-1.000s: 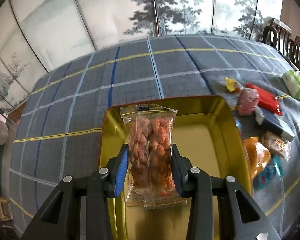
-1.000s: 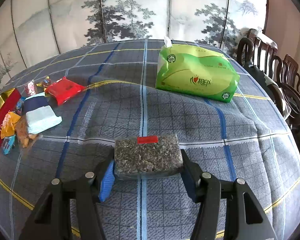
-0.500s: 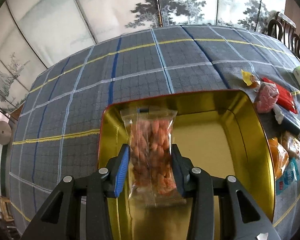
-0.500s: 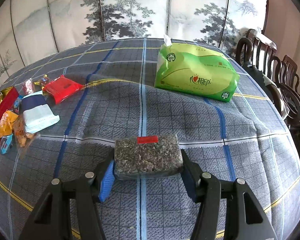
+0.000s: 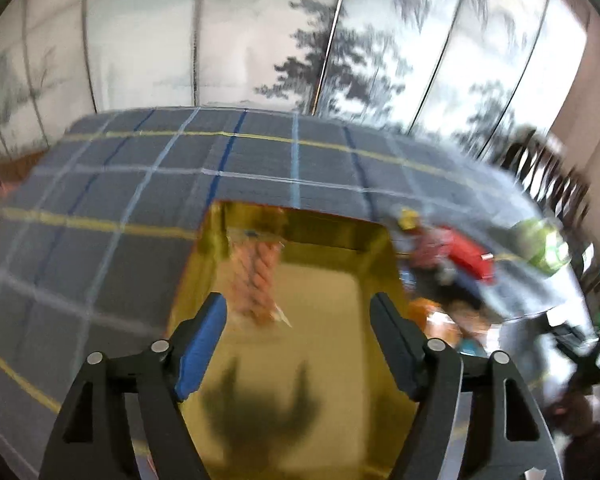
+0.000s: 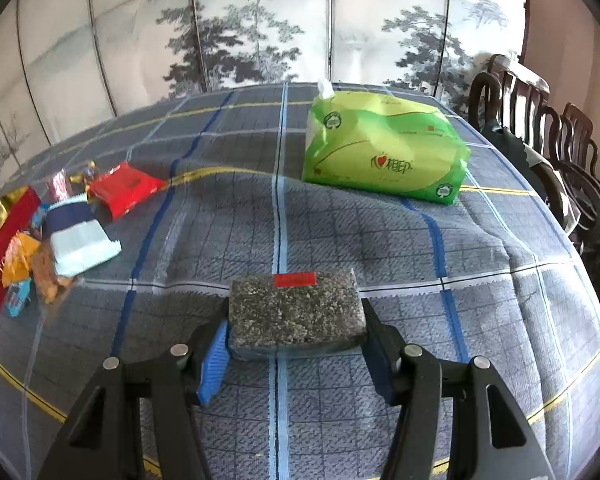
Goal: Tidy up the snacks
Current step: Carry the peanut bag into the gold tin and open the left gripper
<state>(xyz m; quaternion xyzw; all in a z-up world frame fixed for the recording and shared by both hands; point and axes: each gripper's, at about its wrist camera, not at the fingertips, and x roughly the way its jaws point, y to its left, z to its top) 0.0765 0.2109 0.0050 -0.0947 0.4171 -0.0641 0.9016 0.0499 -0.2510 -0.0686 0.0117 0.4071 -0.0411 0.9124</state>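
Left gripper [image 5: 300, 312] gapes over gold tin [image 5: 340, 320] — peanut packet [image 5: 256, 276] inside.

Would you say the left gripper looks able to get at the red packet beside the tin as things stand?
Probably yes: the left gripper is open and empty, and the red packet lies uncovered on the cloth just beyond the tin wall.

My left wrist camera looks steeply down into the gold tin [image 5: 332, 344], my right skims the desk [image 6: 340, 232]; both catch the snack pile [image 6: 76, 232].
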